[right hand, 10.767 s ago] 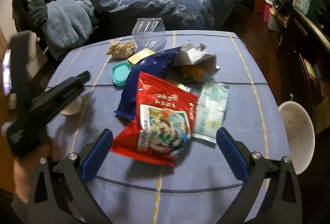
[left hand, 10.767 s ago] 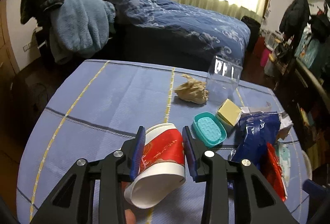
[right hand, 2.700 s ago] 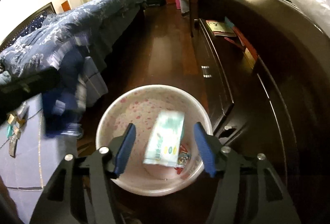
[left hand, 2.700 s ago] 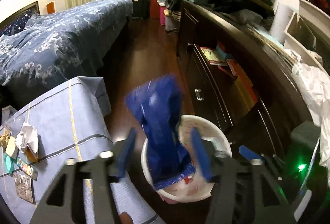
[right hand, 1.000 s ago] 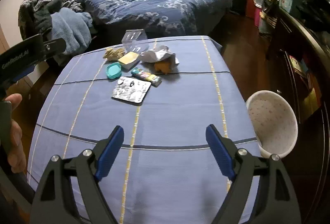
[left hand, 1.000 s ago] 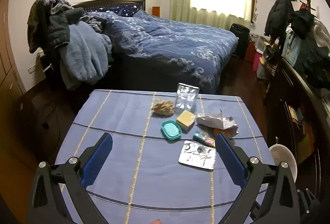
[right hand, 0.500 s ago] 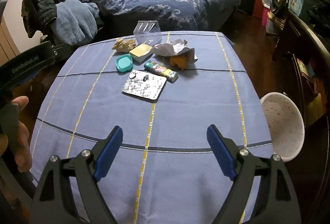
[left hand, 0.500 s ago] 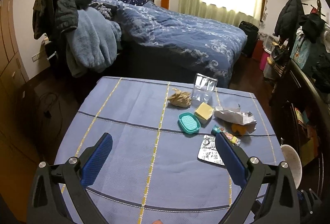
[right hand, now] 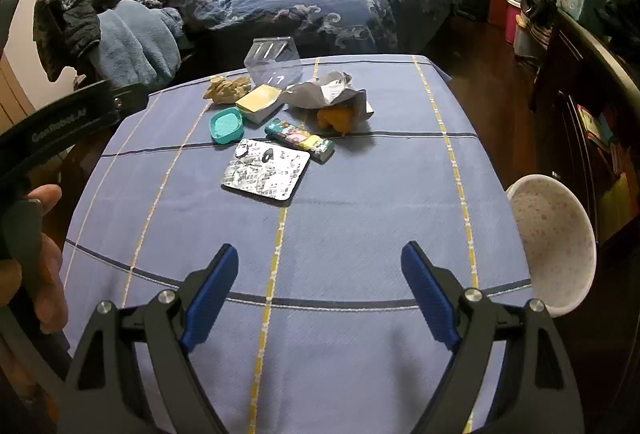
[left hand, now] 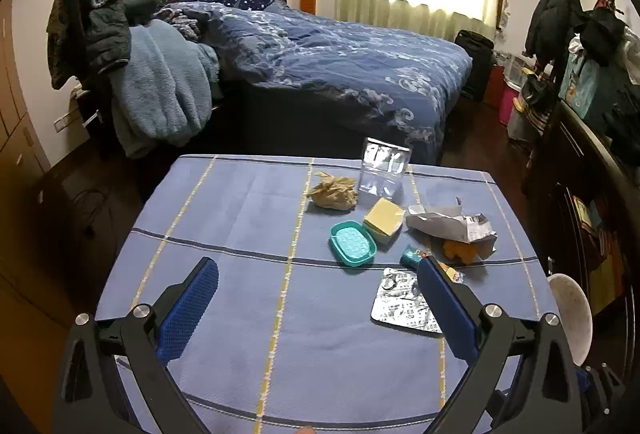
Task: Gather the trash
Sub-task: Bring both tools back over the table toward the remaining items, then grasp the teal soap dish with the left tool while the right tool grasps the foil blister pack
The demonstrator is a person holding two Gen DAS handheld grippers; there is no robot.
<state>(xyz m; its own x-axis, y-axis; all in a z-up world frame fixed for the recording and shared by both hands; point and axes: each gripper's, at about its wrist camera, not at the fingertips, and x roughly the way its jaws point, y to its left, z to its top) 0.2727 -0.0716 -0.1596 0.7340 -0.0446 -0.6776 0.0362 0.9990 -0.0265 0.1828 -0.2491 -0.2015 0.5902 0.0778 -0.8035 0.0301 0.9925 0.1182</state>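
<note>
**Both grippers empty above the littered table**

The left gripper (left hand: 318, 292) hung over the blue tablecloth (left hand: 240, 218) with its jaws spread wide and nothing between them. The right gripper (right hand: 320, 266) was likewise gaping and empty above the near part of the cloth. The remaining trash lay clustered toward the far side: a silver blister pack (right hand: 266, 170), a small colourful wrapper (right hand: 300, 139) touching its far corner, a crumpled grey wrapper (right hand: 328, 94) over an orange scrap (right hand: 336, 119), and a crumpled brown paper ball (right hand: 226, 90). Beside these sat a teal soap dish (right hand: 226, 125), a yellow block (right hand: 258, 100) and a clear plastic container (right hand: 272, 64). In the left wrist view the right finger (left hand: 448, 314) covered part of the blister pack and most of the small wrapper. The white bin (right hand: 552, 242) stood off the table's right edge, its inside mostly turned away, so its contents could not be made out. A hand (right hand: 36, 266) holding the left gripper was cut off at the frame edge.
</note>
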